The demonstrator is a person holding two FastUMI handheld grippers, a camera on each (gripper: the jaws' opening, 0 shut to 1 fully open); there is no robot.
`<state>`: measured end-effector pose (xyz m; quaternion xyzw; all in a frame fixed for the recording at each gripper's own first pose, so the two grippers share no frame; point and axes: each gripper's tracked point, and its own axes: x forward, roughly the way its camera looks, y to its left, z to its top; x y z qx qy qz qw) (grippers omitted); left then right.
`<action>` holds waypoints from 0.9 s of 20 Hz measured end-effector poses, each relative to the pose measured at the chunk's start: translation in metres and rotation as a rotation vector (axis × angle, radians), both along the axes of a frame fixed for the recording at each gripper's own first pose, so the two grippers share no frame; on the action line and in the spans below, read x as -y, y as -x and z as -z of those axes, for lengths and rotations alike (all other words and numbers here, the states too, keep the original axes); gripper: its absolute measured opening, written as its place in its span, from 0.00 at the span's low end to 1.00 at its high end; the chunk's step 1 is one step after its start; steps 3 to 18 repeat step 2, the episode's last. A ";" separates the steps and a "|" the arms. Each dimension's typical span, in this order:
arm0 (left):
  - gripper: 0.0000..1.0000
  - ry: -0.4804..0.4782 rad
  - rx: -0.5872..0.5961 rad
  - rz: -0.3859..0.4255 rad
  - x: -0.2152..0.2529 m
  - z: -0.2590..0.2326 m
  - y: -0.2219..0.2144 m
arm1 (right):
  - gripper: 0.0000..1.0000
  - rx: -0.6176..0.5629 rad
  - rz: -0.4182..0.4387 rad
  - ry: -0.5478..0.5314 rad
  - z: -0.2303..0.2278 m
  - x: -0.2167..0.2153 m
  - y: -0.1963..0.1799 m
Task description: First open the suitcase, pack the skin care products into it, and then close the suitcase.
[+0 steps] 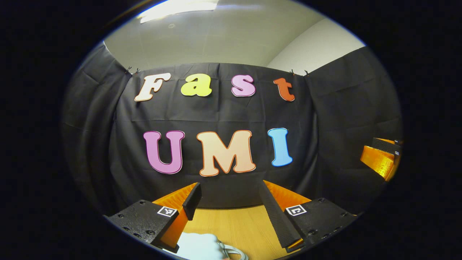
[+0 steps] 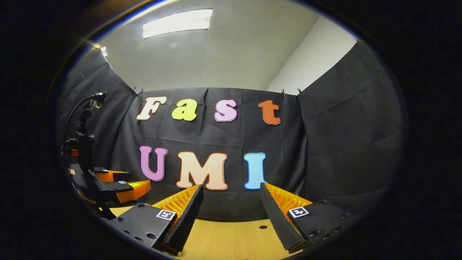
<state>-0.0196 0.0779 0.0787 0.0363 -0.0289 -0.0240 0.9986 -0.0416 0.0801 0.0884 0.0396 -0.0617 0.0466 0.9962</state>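
Both grippers are raised and point at the black cloth wall [image 2: 325, 144] of the booth, with a pale ceiling and a ceiling light [image 2: 177, 22] above it.

In the left gripper view, the left gripper [image 1: 230, 196] has its two fingers spread wide apart with nothing between them. Beneath them lies a wooden table [image 1: 238, 227]. At the very bottom edge, just under the gripper, sits a pale, rounded object with a loop-like handle beside it [image 1: 202, 247]; it may be part of the suitcase, but too little shows to tell, and whether it is open or closed cannot be judged. At the far right edge is part of the right gripper [image 1: 382, 157].

In the right gripper view, the right gripper [image 2: 231, 200] is likewise released, fingers wide apart and holding nothing, above the same table [image 2: 231, 238]. Off to the left, the left gripper [image 2: 119, 186] hovers with a black camera mount [image 2: 85, 141] rising above it.
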 end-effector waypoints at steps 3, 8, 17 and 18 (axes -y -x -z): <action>0.94 -0.010 -0.003 0.003 0.002 0.001 0.000 | 0.94 0.000 -0.002 0.000 -0.002 0.000 0.001; 0.94 -0.010 -0.003 0.003 0.002 0.001 0.000 | 0.94 0.000 -0.002 0.000 -0.002 0.000 0.001; 0.94 -0.010 -0.003 0.003 0.002 0.001 0.000 | 0.94 0.000 -0.002 0.000 -0.002 0.000 0.001; 0.94 -0.010 -0.003 0.003 0.002 0.001 0.000 | 0.94 0.000 -0.002 0.000 -0.002 0.000 0.001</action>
